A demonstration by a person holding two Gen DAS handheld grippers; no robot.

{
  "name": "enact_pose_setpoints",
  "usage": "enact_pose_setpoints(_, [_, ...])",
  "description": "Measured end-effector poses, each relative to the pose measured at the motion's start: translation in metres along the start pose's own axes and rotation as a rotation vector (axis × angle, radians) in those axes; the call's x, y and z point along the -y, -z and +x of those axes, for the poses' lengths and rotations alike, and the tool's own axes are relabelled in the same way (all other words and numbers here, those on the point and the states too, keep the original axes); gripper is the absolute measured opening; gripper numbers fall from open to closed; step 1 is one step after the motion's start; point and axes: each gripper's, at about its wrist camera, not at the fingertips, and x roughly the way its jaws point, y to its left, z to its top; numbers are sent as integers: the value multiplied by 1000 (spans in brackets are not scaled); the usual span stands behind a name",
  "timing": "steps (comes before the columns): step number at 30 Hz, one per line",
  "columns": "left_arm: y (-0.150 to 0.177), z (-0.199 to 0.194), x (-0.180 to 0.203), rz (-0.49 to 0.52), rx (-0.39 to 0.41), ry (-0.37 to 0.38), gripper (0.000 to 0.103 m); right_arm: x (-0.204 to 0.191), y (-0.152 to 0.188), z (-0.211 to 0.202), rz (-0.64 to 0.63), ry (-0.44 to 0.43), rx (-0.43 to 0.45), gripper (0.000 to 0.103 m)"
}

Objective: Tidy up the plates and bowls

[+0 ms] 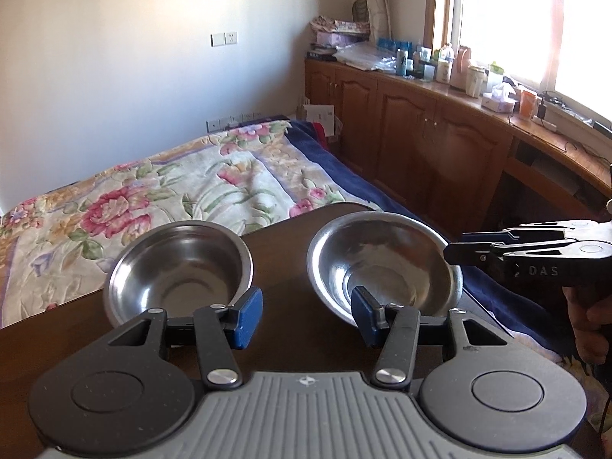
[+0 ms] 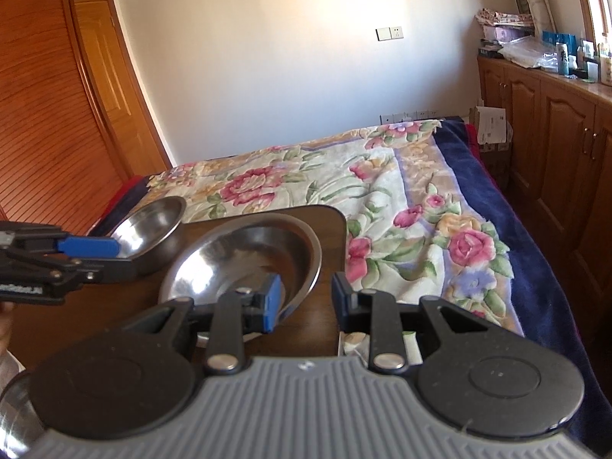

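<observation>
Two steel bowls stand on a dark wooden table [image 1: 283,252]. The left bowl [image 1: 179,267] sits at the table's far left; the right bowl [image 1: 386,264] sits near the far right corner. My left gripper [image 1: 308,319] is open and empty, hovering just in front of the gap between the bowls. My right gripper [image 2: 306,300] is open, its left finger over the near rim of the right bowl [image 2: 244,260]. The left bowl [image 2: 153,225] lies further back in the right wrist view. The right gripper shows from the side in the left wrist view [image 1: 459,248].
A bed with a floral blanket [image 1: 160,191] lies beyond the table. Wooden cabinets [image 1: 420,134] with a cluttered top run along the right wall under a bright window. A wooden wardrobe [image 2: 49,114] stands at the left. A steel rim [image 2: 15,417] shows at the lower left.
</observation>
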Motion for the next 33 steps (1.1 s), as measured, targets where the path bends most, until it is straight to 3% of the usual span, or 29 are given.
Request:
enact_pose_setpoints(24, [-8,45,0,-34,-84,38,43,-3,2,15,12,-25,-39,31])
enact_pose_setpoints(30, [-9,48,-3,-39,-96,43,37,-5,2,17,11,-28,-43,30])
enact_pose_setpoints(33, [-9,50,-3,-46,-106,48,30,-7,3,18,13,-31,-46,29])
